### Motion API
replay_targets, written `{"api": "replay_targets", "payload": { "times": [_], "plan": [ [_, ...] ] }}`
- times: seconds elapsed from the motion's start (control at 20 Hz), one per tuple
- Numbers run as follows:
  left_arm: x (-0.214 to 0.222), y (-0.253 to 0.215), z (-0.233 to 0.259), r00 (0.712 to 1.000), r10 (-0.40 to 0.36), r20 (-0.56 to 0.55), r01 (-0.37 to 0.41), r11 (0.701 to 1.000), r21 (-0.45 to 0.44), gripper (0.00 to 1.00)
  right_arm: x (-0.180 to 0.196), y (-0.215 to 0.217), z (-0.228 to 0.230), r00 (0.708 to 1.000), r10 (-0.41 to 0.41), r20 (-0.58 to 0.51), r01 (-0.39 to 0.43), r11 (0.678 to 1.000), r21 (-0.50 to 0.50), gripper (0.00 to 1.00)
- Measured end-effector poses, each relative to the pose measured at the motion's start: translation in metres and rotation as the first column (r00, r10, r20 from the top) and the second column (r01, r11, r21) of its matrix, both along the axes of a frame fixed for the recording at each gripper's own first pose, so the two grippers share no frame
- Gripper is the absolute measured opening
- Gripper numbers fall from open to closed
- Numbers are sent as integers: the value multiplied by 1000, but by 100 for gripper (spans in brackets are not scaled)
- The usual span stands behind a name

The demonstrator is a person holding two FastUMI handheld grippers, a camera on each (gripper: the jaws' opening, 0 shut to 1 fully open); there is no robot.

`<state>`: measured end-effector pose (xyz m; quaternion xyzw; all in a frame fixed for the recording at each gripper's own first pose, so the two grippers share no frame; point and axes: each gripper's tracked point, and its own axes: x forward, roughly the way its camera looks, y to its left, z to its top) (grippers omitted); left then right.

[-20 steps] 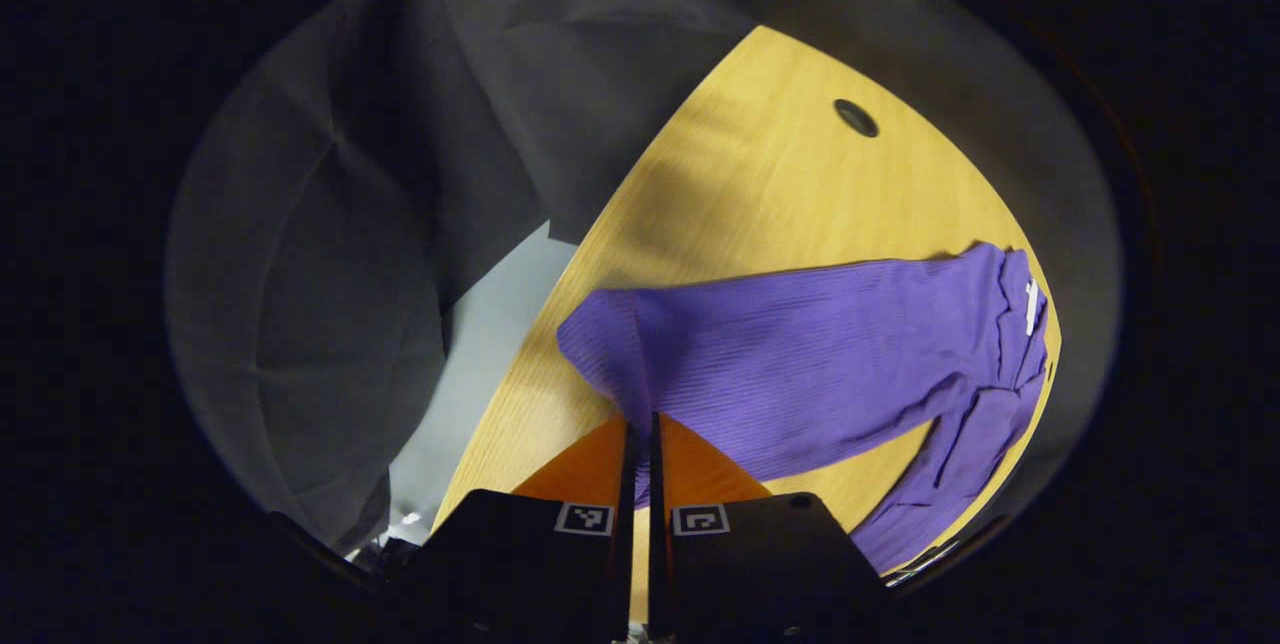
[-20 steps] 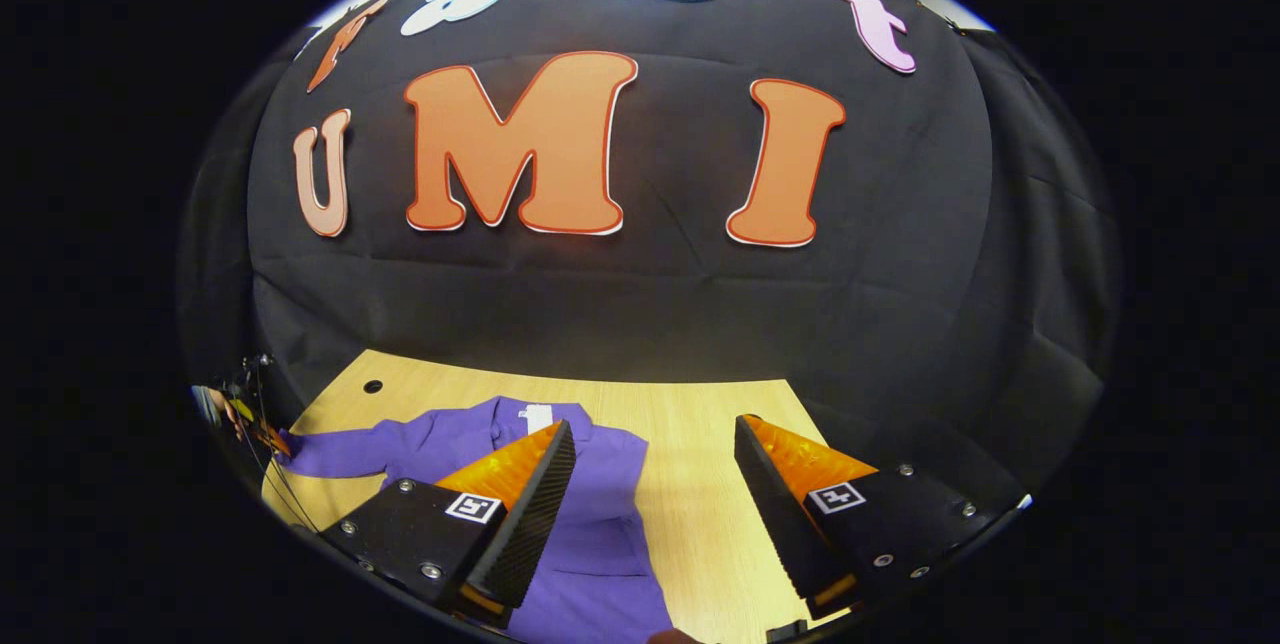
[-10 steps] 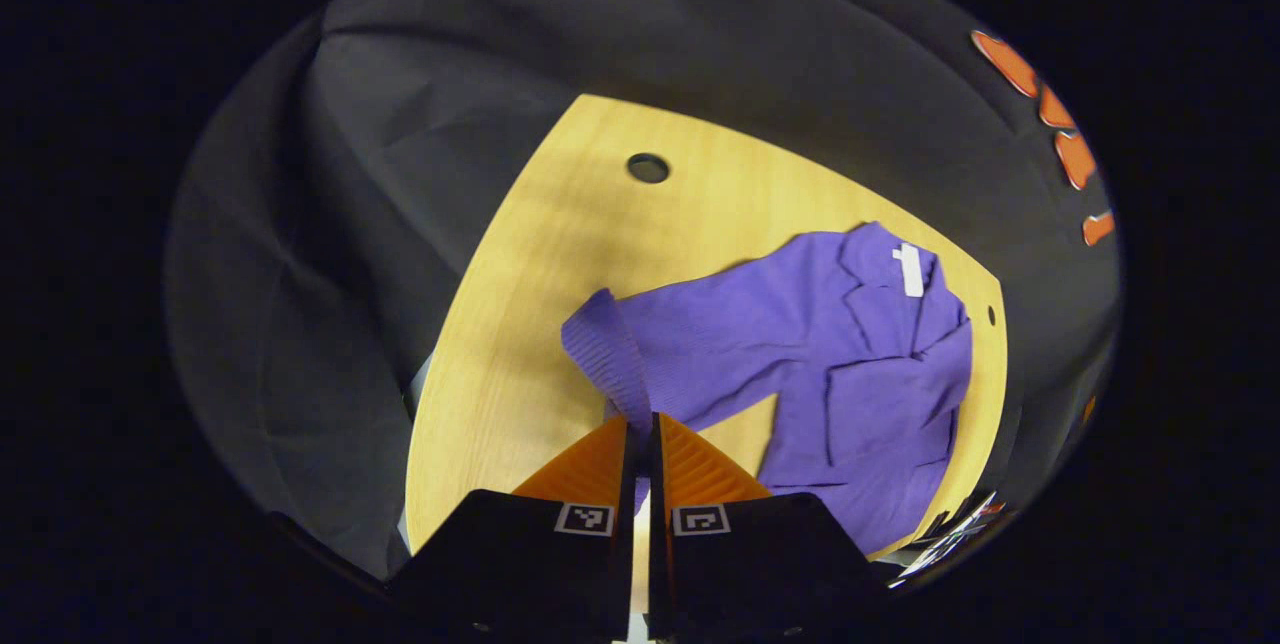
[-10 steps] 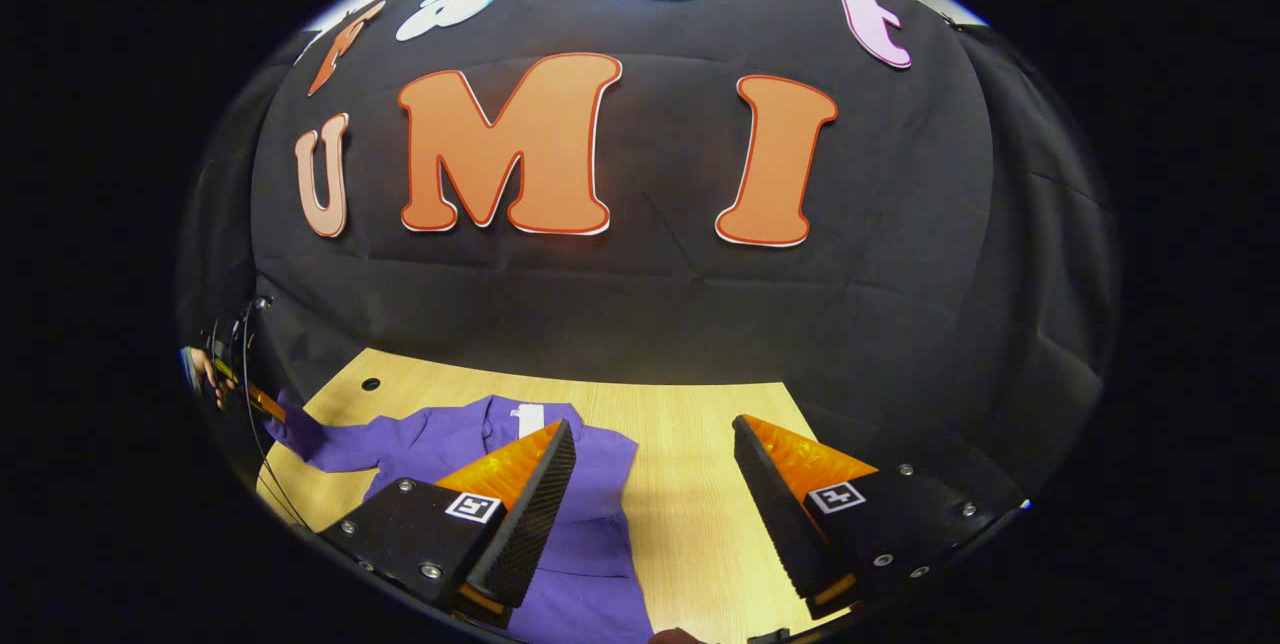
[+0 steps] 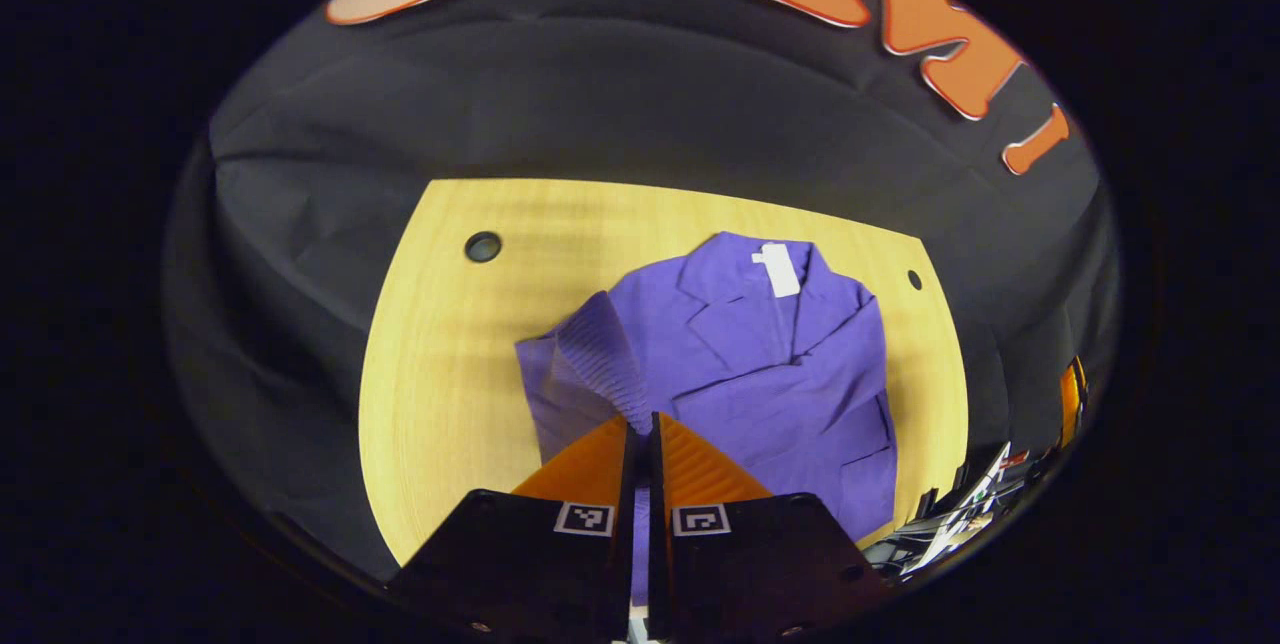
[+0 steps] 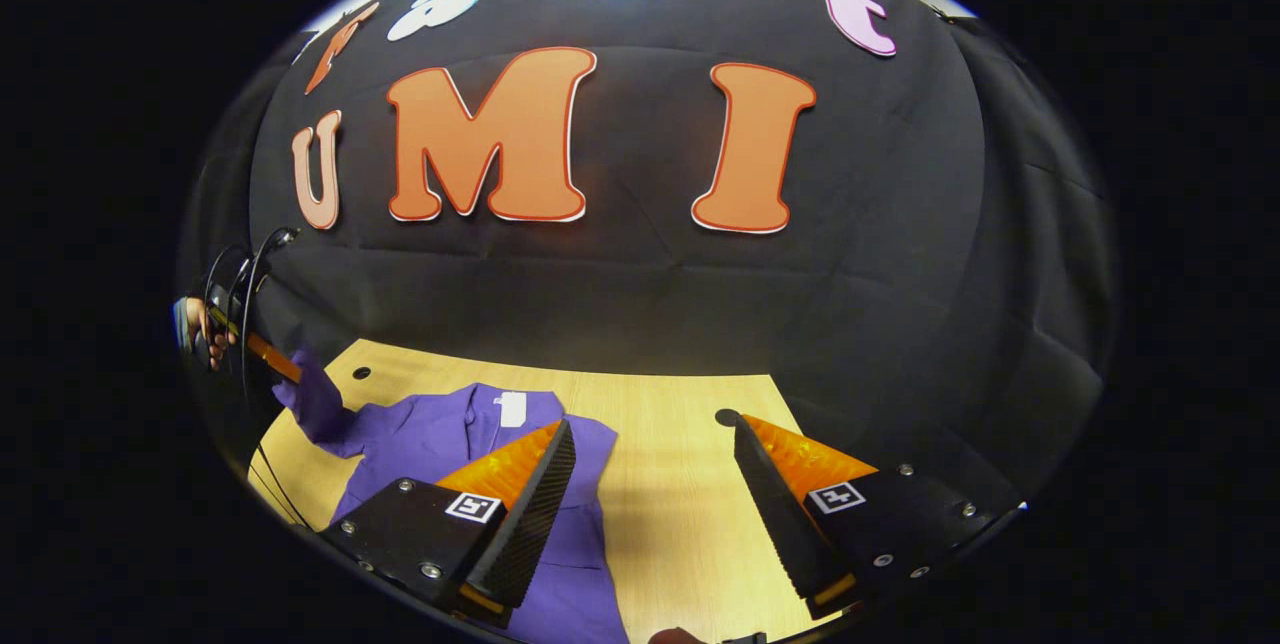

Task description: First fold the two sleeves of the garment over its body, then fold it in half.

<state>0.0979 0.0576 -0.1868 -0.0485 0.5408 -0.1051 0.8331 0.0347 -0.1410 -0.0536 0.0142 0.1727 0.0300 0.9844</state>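
A purple jacket [image 5: 760, 374] lies spread on a light wooden bench [image 5: 440, 364], collar toward the booth's dark cloth wall [image 5: 620, 94], with a white tag [image 5: 778, 269] at the neck.

In the left gripper view, the left gripper [image 5: 640, 434] has its two fingers pressed together on the ribbed cuff of one sleeve [image 5: 595, 354], which is lifted clear of the bench and drawn in over the jacket's side. This view looks down on the whole jacket front, with its lapels and a pocket, and on two small round holes [image 5: 483, 246] near the bench's far corners.

The right gripper view looks low across the bench. The right gripper [image 6: 650, 464] is wide open and holds nothing, hanging above the jacket's near side and bare wood. Far off at the left edge, this view adds a hand [image 6: 200, 329] holding the left gripper, with the sleeve end hanging from it above the bench, and trailing cables [image 6: 245, 274] beside the hand.
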Motion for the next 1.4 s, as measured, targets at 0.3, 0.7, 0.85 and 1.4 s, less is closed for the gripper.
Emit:
{"api": "replay_targets", "payload": {
  "times": [0.3, 0.7, 0.85, 1.4],
  "plan": [
    [25, -111, 24, 989, -145, 38, 145, 989, 9, 7, 2, -33, -11, 1000, -18, 4, 18, 999, 35, 96],
    [45, -244, 22, 949, -312, 41, 312, 950, -9, 7, -2, -74, -34, 998, -58, -20, 59, 996, 63, 96],
    [48, -283, 18, 932, -359, 47, 360, 933, -12, 7, -6, -80, -43, 997, -69, -36, 72, 992, 100, 95],
    [28, -249, 17, 954, -282, 102, 290, 954, -75, 65, -3, -62, -66, 994, -38, -102, 47, 995, 86, 95]
  ]
}}
